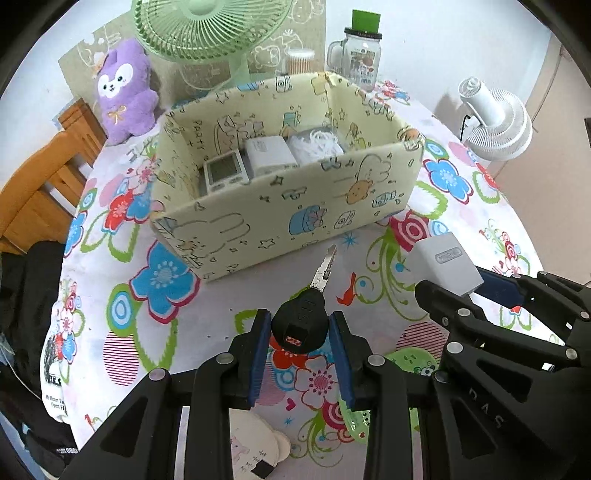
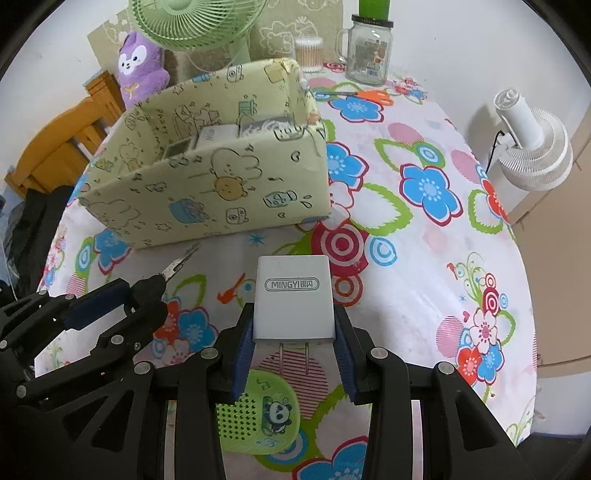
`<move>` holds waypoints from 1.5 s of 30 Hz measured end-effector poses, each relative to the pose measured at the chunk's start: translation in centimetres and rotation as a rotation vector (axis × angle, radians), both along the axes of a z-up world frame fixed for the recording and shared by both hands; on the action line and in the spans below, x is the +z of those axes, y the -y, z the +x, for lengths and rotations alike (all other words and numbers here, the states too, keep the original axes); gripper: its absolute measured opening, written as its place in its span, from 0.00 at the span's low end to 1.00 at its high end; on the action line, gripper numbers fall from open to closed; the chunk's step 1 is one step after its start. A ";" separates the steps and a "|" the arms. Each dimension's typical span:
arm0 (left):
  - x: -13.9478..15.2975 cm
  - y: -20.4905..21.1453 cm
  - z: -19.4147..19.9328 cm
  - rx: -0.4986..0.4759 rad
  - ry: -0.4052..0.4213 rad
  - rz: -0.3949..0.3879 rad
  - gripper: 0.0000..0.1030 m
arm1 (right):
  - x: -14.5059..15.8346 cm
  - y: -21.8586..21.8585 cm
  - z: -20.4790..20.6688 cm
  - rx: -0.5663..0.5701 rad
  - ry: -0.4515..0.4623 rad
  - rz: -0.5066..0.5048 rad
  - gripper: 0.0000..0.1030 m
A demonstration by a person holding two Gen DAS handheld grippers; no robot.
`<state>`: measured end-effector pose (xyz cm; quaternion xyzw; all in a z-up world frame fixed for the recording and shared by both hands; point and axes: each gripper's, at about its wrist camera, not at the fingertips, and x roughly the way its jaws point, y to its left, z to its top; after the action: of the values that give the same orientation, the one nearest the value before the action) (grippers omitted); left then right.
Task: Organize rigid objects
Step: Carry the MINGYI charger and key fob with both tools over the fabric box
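My left gripper (image 1: 299, 328) is shut on a black-headed key (image 1: 303, 317), its silver blade pointing at the yellow cartoon-print box (image 1: 295, 206). The box holds a small white digital device (image 1: 224, 171), a white adapter (image 1: 271, 155) and a bag of white cable (image 1: 316, 144). My right gripper (image 2: 293, 332) is shut on a white MINGYI plug charger (image 2: 293, 295), prongs toward me, held above the table in front of the box (image 2: 221, 192). The right gripper and charger (image 1: 447, 264) also show in the left wrist view; the left gripper and key (image 2: 177, 266) show in the right wrist view.
A floral tablecloth (image 2: 424, 258) covers the round table. A green panda item (image 2: 258, 413) lies under my right gripper. A white card (image 1: 255, 439) lies near the front. Behind the box: green fan (image 1: 210, 29), purple plush (image 1: 123, 92), glass jar (image 1: 364, 55), cotton swabs (image 2: 308, 53), scissors (image 2: 369, 95). White fan (image 2: 532, 147) right.
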<state>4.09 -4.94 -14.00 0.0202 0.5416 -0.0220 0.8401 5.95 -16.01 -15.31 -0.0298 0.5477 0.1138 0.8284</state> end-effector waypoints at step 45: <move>8.1 0.6 -0.9 0.085 0.088 0.009 0.31 | 8.2 0.6 -0.5 0.052 0.090 0.035 0.41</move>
<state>3.21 -5.53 -5.92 0.0018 0.5045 0.0172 0.8632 5.47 -16.66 -7.08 -0.0347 0.5067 0.1433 0.8494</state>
